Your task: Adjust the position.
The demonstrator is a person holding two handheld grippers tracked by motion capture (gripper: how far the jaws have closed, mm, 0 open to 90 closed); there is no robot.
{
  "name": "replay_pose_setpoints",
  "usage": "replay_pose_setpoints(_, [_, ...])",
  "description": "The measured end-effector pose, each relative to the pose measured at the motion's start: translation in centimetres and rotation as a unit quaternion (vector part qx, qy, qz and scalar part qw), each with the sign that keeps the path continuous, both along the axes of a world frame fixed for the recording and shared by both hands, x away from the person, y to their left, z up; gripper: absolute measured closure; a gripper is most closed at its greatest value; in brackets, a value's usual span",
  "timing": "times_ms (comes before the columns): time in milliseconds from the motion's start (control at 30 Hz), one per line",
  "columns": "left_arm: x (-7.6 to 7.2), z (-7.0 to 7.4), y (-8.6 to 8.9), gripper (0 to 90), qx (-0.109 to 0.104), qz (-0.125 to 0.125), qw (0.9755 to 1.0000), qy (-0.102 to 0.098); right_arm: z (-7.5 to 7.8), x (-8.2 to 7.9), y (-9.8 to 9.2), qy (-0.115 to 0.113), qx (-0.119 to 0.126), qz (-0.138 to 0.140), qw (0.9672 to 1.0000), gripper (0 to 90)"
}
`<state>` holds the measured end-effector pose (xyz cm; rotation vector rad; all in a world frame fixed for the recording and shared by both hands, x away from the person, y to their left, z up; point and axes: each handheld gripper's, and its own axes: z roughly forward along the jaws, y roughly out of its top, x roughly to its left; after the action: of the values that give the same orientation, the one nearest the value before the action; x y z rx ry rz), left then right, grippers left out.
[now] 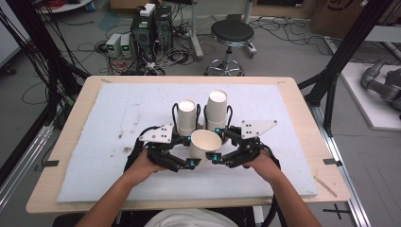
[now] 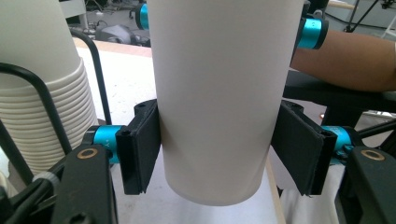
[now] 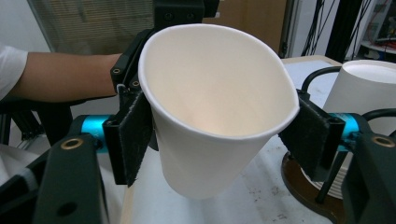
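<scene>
L gripper (image 1: 190, 152) and R gripper (image 1: 221, 147), 2 tools in all, both clamped on 1 paper cup (image 1: 205, 143) held tilted betw. them above the white mat (image 1: 108, 142), near the front centre; pads pressing its wall from both sides in each gripper view, rim squeezed oval in the R one. Just behind: 2 upside-down cup stacks, left stack (image 1: 186, 116) and right stack (image 1: 216, 109), each in a black wire holder. Beyond the mat: wooden table (image 1: 90, 87), 1 stool (image 1: 231, 35) on the floor, w/ cables.
</scene>
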<state>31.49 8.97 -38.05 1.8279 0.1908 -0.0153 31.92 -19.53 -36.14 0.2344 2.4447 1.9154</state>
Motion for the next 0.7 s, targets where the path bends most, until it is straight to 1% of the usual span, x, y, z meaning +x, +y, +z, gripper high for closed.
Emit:
replay_pose_setpoints(100, [0.06,-0.12,-0.07,33.8,0.005,0.005,1.0000,0.003,0.06,-0.02,-0.02,-0.001,0.001,0.001,1.0000,32.2])
replay_pose_setpoints(167, [0.08,-0.25,-0.14,33.4,0.007,0.007,0.9999,0.008,0.11,-0.01,-0.09,-0.007,-0.002,0.000,1.0000,32.7])
replay_pose_setpoints(233, [0.06,-0.35,-0.27,30.8,0.009,0.010,0.9998,0.013,0.10,-0.03,-0.09,-0.006,-0.004,0.003,1.0000,33.4])
replay_pose_setpoints(267, [0.09,-0.38,-0.31,29.3,0.013,0.011,0.9998,0.012,0.10,-0.03,-0.06,-0.008,-0.004,0.003,1.0000,33.6])
replay_pose_setpoints(400, [0.08,-0.53,-0.46,26.3,0.017,0.014,0.9997,0.013,0.17,-0.09,0.01,-0.009,-0.005,0.007,0.9999,33.8])
replay_pose_setpoints(567, [-0.06,-0.60,-0.69,27.0,0.015,0.005,0.9999,0.006,0.26,-0.11,0.07,-0.006,-0.002,0.014,0.9999,34.0])
replay_pose_setpoints(633, [-0.18,-0.61,-0.75,33.1,0.014,-0.003,0.9999,0.002,0.24,-0.11,0.08,-0.005,-0.005,0.015,0.9999,34.1])
replay_pose_setpoints(700, [-0.22,-0.62,-0.81,33.8,0.014,-0.007,0.9999,0.004,0.23,-0.08,0.11,-0.003,-0.003,0.019,0.9998,34.1])
